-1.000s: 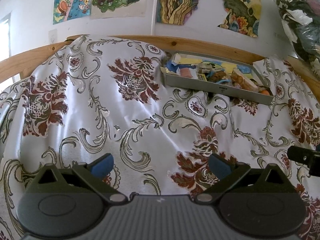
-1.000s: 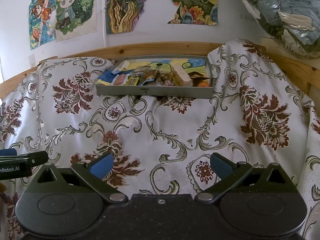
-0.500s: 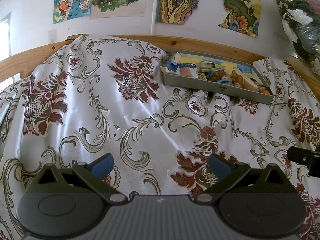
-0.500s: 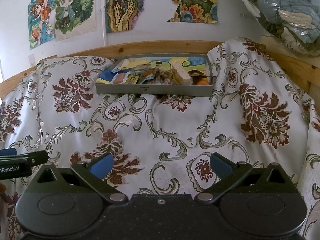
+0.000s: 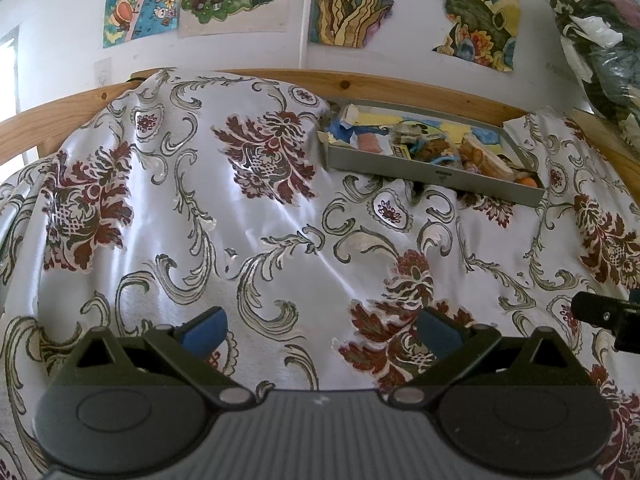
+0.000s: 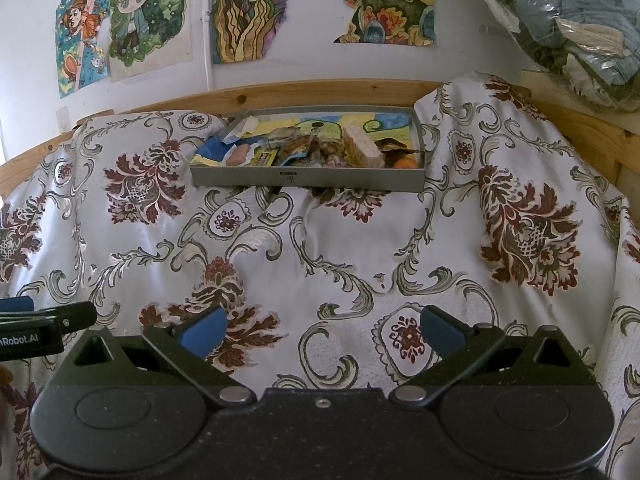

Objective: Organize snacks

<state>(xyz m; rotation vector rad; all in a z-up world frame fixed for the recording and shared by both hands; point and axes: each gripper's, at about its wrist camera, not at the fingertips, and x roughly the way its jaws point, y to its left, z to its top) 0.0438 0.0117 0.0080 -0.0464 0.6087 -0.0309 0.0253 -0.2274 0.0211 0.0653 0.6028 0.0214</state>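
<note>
A shallow grey tray [image 5: 432, 174] [image 6: 308, 180] lies at the far side of the cloth-covered surface, against the wooden rail. Several wrapped snacks [image 6: 316, 148] [image 5: 436, 148] fill it, among them a pale bar [image 6: 362, 148] and a small orange fruit [image 6: 405, 163] at its right end. My left gripper [image 5: 320, 330] hovers open over the cloth, well short of the tray, nothing between its blue pads. My right gripper [image 6: 320, 330] is also open and empty, facing the tray from the near side. Each gripper's tip shows at the other view's edge.
A white satin cloth [image 5: 256, 216] [image 6: 360, 248] with red floral print covers the whole surface in soft folds. A wooden rail [image 6: 304, 92] runs behind the tray. Posters [image 6: 244, 4] hang on the wall. Bagged clothing [image 6: 568, 20] is piled at the upper right.
The tray sits very slightly lower in both views than a second ago. Both grippers stay open and empty.
</note>
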